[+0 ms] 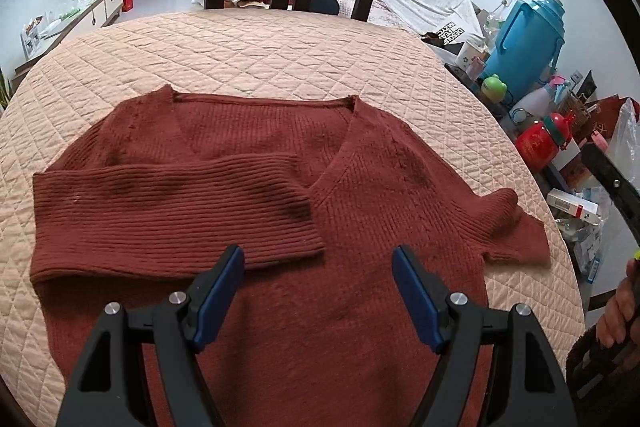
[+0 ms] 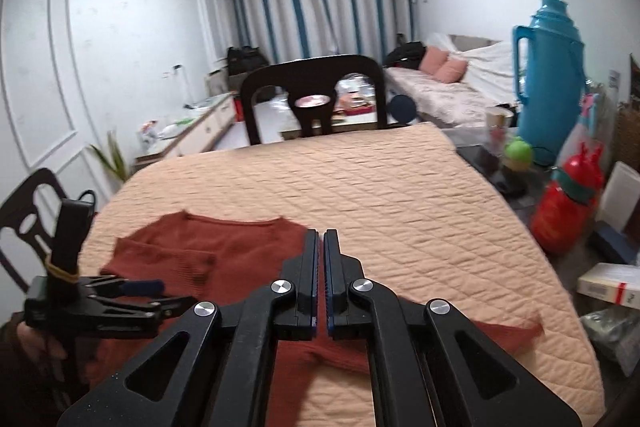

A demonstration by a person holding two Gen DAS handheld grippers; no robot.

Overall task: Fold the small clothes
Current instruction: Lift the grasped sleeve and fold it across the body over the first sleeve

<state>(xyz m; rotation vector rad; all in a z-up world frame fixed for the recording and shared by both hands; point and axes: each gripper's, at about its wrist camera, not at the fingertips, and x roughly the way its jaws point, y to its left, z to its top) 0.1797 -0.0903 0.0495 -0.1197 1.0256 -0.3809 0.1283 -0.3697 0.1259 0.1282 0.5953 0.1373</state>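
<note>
While the left claw (image 1: 318, 291) gapes over the sweater (image 1: 360, 195), the right claw (image 2: 321, 267) is clenched empty.

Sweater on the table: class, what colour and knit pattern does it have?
The sweater is rust red with a ribbed knit, clearest in the left wrist view.

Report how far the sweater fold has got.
Done: one sleeve lies folded across the chest of the sweater. In hand: nothing; the left gripper is open above it, the right gripper shut and empty. Left: the other sleeve and the body fold.
</note>
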